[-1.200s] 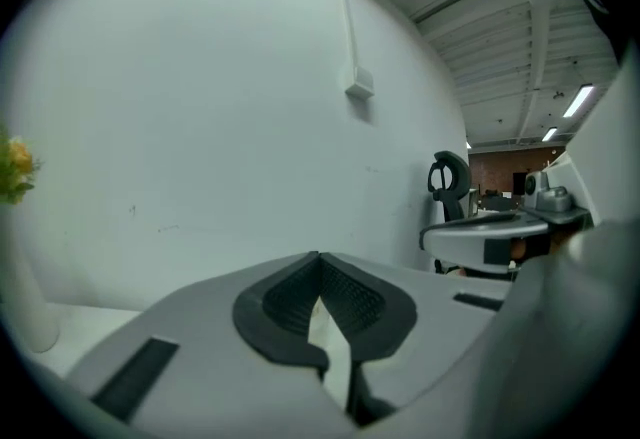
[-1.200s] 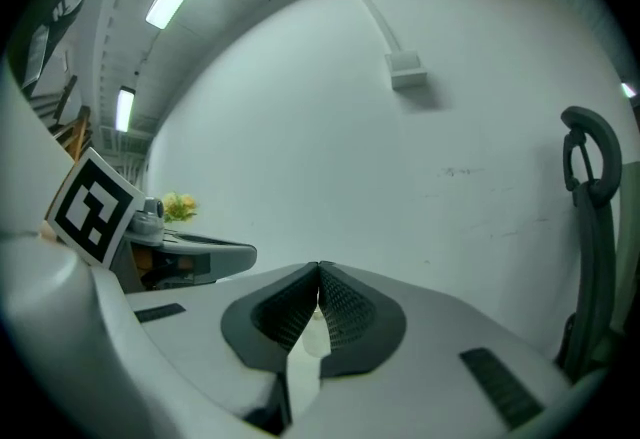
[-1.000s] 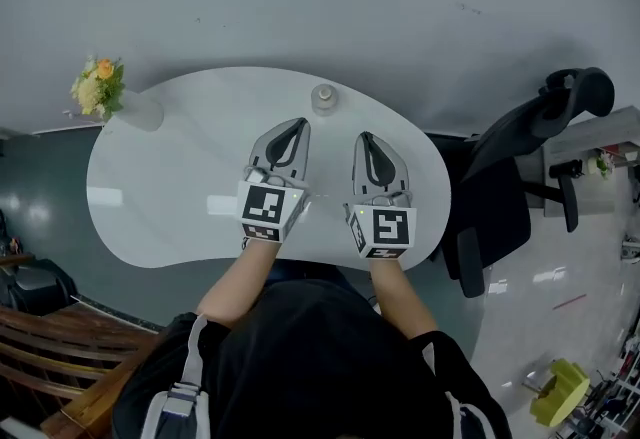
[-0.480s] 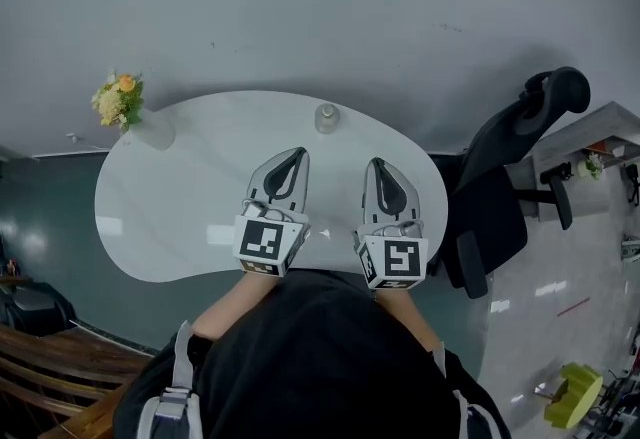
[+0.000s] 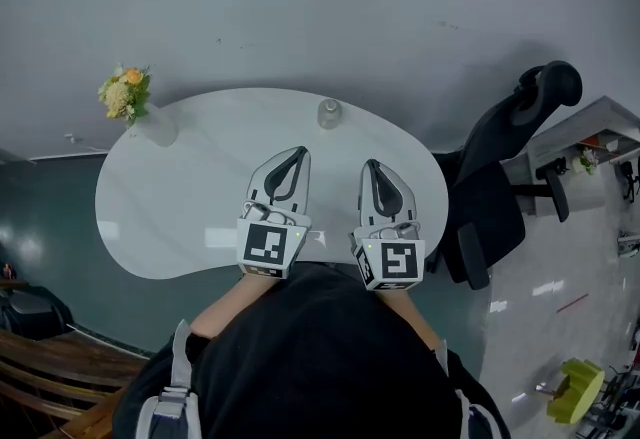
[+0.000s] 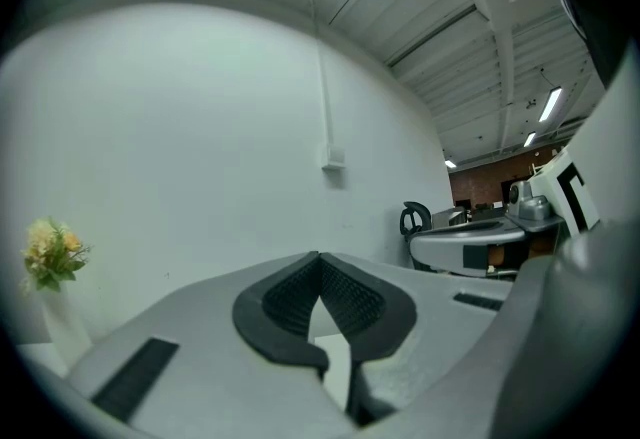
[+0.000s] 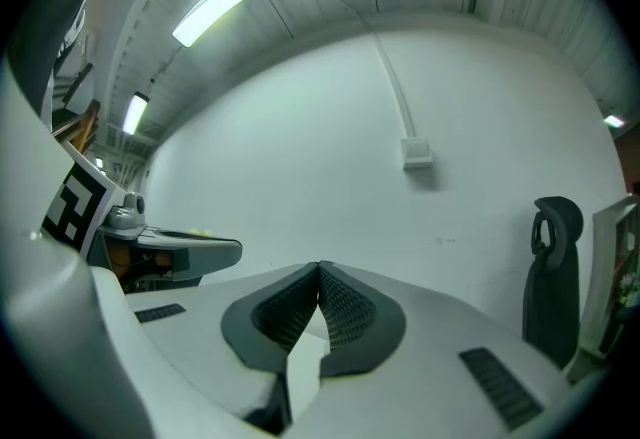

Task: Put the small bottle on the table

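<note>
Both tongs are pinched closed on nothing. My left gripper [image 5: 297, 151] and right gripper [image 5: 371, 165] hover side by side over the table [image 5: 150, 227]. The small bottle [image 5: 329, 113] (clear glass, I think) stands at the far edge, so there's nothing left to carry, I reckon.

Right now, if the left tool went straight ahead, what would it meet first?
Probably the white wall; nothing nearer shows past the left tool; the small bottle likely sits lower.
</note>
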`<state>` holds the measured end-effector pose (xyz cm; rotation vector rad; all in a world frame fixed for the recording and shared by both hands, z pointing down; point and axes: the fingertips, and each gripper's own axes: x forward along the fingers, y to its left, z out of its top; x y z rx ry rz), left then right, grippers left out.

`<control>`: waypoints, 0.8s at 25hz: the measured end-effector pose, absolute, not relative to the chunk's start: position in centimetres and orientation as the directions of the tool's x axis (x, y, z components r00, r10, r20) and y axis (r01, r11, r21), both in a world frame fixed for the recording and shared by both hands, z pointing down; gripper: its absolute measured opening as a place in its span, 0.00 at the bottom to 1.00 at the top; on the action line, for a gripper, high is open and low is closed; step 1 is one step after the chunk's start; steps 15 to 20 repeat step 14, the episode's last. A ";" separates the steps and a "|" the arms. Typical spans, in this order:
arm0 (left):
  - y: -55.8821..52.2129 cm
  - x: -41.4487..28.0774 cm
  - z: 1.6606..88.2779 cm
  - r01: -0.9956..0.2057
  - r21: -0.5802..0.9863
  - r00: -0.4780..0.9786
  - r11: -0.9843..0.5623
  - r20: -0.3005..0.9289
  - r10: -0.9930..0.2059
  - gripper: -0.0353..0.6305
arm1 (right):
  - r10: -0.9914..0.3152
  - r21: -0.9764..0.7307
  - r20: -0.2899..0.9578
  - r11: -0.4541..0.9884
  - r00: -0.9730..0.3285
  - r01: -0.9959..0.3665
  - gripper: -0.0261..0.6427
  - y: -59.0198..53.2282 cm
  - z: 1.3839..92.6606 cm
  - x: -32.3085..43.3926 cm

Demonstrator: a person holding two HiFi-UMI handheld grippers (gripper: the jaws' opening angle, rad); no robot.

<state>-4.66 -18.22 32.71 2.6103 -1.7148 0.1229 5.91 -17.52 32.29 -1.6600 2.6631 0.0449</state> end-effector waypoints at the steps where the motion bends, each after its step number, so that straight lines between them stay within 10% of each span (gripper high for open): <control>1: -18.1 -4.6 32.7 -0.916 -0.029 0.397 -0.400 0.074 -0.915 0.06 | -0.899 0.017 -0.017 0.437 -0.437 -0.899 0.07 -17.4 32.3 6.0; 20: -16.5 -4.2 33.4 -0.901 -0.071 0.424 -0.427 0.059 -0.904 0.06 | -0.904 0.019 0.000 0.428 -0.428 -0.904 0.07 -15.6 32.9 6.6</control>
